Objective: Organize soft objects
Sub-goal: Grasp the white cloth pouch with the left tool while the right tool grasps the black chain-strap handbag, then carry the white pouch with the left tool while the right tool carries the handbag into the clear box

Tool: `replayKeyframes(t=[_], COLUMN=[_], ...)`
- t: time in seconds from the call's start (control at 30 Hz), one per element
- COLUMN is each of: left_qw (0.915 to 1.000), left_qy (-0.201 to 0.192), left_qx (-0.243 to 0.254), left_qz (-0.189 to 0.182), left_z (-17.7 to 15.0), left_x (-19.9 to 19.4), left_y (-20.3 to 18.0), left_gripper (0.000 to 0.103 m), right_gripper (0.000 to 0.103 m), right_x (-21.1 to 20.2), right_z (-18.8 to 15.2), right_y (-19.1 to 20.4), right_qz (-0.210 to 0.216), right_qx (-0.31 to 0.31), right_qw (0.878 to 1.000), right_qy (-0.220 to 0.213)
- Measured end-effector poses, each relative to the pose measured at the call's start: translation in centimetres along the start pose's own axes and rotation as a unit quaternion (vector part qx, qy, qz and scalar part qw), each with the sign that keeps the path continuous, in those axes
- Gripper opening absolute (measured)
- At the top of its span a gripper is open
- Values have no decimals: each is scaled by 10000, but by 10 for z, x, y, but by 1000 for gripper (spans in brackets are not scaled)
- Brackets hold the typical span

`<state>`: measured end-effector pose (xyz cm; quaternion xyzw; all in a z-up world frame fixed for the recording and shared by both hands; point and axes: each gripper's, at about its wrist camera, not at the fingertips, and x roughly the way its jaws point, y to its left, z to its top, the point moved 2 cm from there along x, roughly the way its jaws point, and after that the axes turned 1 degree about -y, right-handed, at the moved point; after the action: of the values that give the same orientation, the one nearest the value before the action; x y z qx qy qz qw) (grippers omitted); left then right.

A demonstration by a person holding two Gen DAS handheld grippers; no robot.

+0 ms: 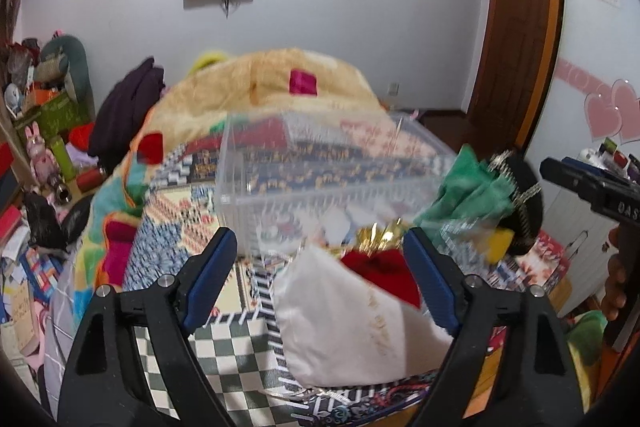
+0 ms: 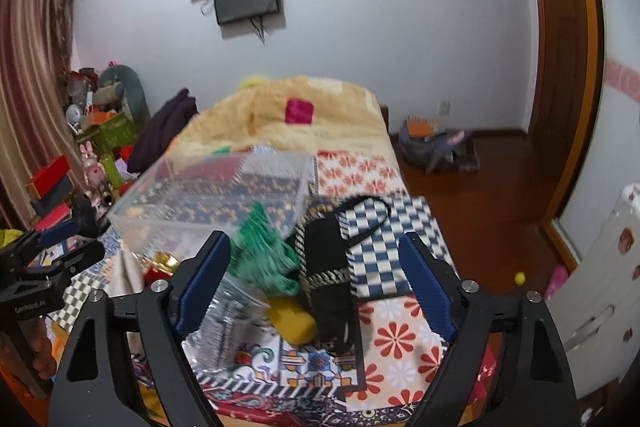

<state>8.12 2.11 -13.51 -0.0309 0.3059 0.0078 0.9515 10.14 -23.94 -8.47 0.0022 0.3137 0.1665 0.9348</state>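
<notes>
A clear plastic bin (image 1: 320,171) stands on the patchwork bedspread (image 1: 240,355); it also shows in the right wrist view (image 2: 208,195). My left gripper (image 1: 320,279) is open, its jaws around a white cloth pouch (image 1: 352,327) with a red and gold pouch (image 1: 380,263) behind it. My right gripper (image 2: 316,275) is open above a green cloth (image 2: 264,255), a black pouch with gold trim (image 2: 328,287), a yellow item (image 2: 292,323) and a clear plastic bag (image 2: 224,331). The green cloth (image 1: 468,191) and black pouch (image 1: 520,203) also show in the left wrist view.
A beige blanket (image 2: 304,123) is heaped at the bed's far end with a dark garment (image 2: 164,131) beside it. Boxes and toys (image 2: 96,147) crowd the left floor. A wooden door (image 2: 560,67) and white drawers (image 2: 600,291) stand on the right.
</notes>
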Motion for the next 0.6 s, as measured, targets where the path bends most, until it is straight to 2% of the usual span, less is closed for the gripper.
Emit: replayKeyframes(t=[0.17,0.23,0.27,0.3,0.33,0.4,0.43,0.6], left_qw=[9994,9990,9987,9982,9980,9974,9973,9980], left_qy=[346,435,488,550,584,645,650,544], left_qx=[-60,-53,-48,-36,-30,-25,-20,50], left_qz=[-76,-126,-161,-218,-252,-333,-350,-313], left_z=[-17,-22,-24,-27,-28,-31,-31,-28], left_x=[21,25,27,29,31,34,34,26], left_y=[7,8,8,8,7,7,7,7], left_gripper=[75,69,62,54,50,41,38,25], right_gripper=[64,51,47,37,28,20,16,12], right_x=[21,26,27,27,28,28,24,17], right_z=[-9,-12,-13,-14,-15,-14,-14,-8], right_y=[-13,-14,-13,-12,-11,-10,-9,-4], right_qz=[128,206,242,282,318,380,417,553], right_qx=[328,378,386,394,398,400,399,319], right_qw=[9986,9978,9975,9972,9969,9967,9967,9973], right_qy=[395,514,545,574,599,596,567,360])
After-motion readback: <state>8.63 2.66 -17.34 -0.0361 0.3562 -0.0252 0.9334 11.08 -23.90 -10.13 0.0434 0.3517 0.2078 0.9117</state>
